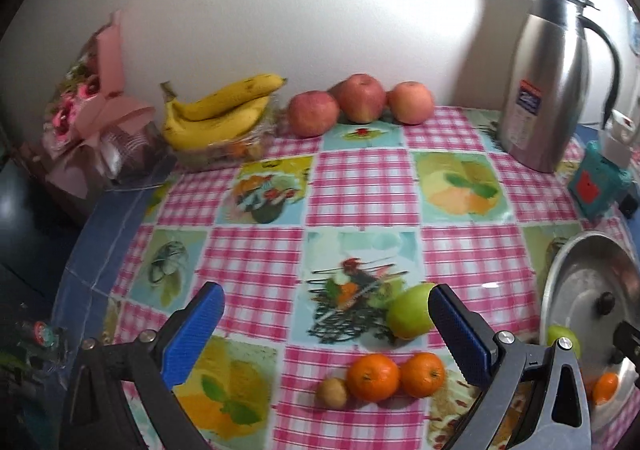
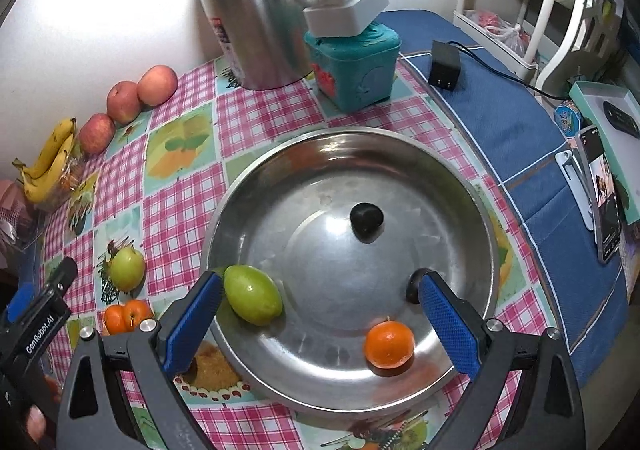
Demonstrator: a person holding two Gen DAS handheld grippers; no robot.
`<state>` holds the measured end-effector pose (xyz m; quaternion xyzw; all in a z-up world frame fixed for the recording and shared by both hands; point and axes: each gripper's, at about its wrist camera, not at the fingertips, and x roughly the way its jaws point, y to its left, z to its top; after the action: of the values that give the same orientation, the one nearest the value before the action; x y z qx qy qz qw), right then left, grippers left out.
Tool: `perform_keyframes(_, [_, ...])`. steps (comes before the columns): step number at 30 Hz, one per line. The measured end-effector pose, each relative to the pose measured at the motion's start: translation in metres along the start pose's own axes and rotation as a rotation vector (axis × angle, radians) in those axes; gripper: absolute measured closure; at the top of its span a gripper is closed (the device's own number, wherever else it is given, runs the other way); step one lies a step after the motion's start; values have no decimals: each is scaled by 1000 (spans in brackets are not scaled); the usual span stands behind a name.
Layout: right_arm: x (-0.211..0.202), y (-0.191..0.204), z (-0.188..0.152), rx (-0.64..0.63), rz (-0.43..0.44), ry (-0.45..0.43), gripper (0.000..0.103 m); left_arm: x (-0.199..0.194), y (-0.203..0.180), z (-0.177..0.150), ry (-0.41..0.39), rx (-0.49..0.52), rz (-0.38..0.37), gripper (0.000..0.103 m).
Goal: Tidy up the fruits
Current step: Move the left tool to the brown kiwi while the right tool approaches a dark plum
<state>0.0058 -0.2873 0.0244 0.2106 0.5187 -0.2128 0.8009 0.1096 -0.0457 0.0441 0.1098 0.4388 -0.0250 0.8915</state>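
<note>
Writing is showing on the black side of the left tongs (image 2: 38, 330), and it reads "GenRobot.AI". The label on the silver jug (image 1: 552, 78) is too blurry to read.

The left tongs (image 1: 326, 324) are hanging wide apart over the desk (image 1: 360, 190) with nothing between the blue pads. A green apple (image 1: 410, 310) is lying just beside the right pad. Two small oranges (image 1: 394, 375) are sitting side by side a little nearer, between the pads, and a tiny yellow-brown fruit (image 1: 332, 393) is touching the left one.

The right tongs (image 2: 320, 304) are spread wide over a shiny metal bowl (image 2: 360, 146), holding nothing. A long green fruit (image 2: 252, 300) is lying in the bowl right by the left pad. A round orange (image 2: 389, 344) is sitting in the bowl near the right pad. It is bright and smooth.

At the back of the desk, three pink-red apples (image 1: 360, 102) are lined up by the wall. Yellow bananas (image 1: 218, 112) with small dark spots are resting next to them.
</note>
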Motion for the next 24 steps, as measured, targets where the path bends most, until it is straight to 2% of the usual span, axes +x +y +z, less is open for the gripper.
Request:
perform_keyframes(6, [3, 15, 0, -47, -8, 8, 5, 10, 20, -1, 63, -45, 113, 0])
perform_keyframes(16, [10, 61, -12, -171, 36, 39, 5, 35, 69, -14, 251, -109, 101, 0])
perform_keyframes(24, [8, 93, -20, -228, 137, 59, 5, 33, 104, -20, 249, -176, 76, 0])
